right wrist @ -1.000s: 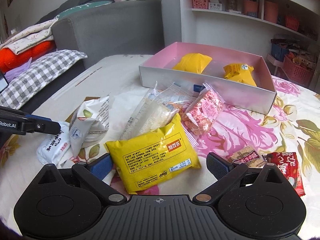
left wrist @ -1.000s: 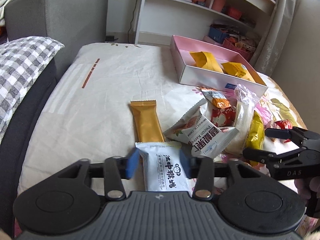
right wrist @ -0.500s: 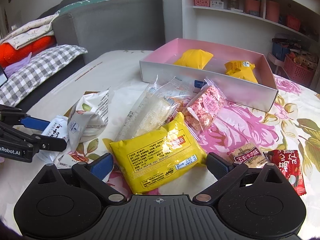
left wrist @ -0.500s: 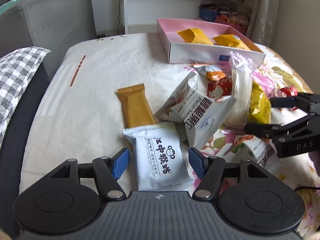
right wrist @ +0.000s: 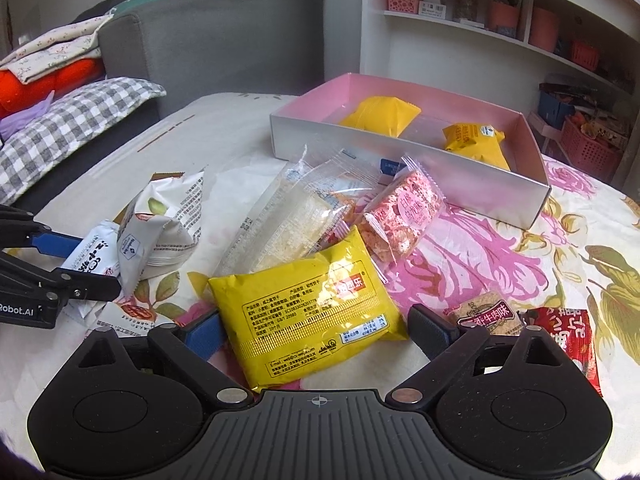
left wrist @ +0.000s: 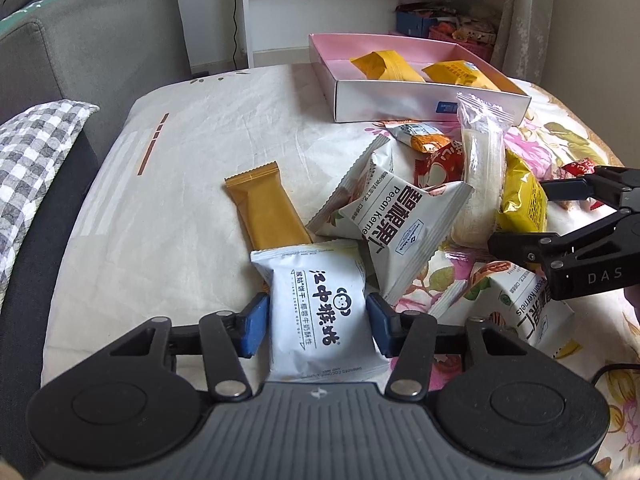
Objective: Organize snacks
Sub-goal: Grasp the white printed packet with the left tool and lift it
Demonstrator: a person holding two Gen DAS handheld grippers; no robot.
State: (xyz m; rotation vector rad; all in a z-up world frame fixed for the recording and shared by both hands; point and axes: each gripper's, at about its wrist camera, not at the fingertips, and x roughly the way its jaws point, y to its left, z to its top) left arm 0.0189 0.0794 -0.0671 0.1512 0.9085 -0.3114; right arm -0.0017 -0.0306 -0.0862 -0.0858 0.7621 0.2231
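A white biscuit packet with a monkey logo (left wrist: 320, 300) lies on the cloth-covered table. My left gripper (left wrist: 318, 330) has its jaws closing and both blue pads are against the packet's sides; the right wrist view shows this gripper (right wrist: 96, 264) at its left edge. A yellow packet (right wrist: 308, 300) lies flat between the jaws of my right gripper (right wrist: 316, 334), which are closing. Its left pad is at the packet's edge and a gap remains at the right pad. A pink box (right wrist: 480, 188) behind holds two yellow packets.
Two white pecan packets (left wrist: 400, 224) and a gold bar (left wrist: 268, 208) lie in the pile, with a clear long packet (right wrist: 292, 216) and a pink one (right wrist: 404, 212). A red packet (right wrist: 572, 332) lies at right. A checked pillow (left wrist: 36, 152) and grey sofa stand left, shelves (right wrist: 480, 20) behind.
The left gripper moved forward over the white packet, spread its jaws wider, then closed them onto the packet's sides. The right jaws narrowed a little around the yellow packet.
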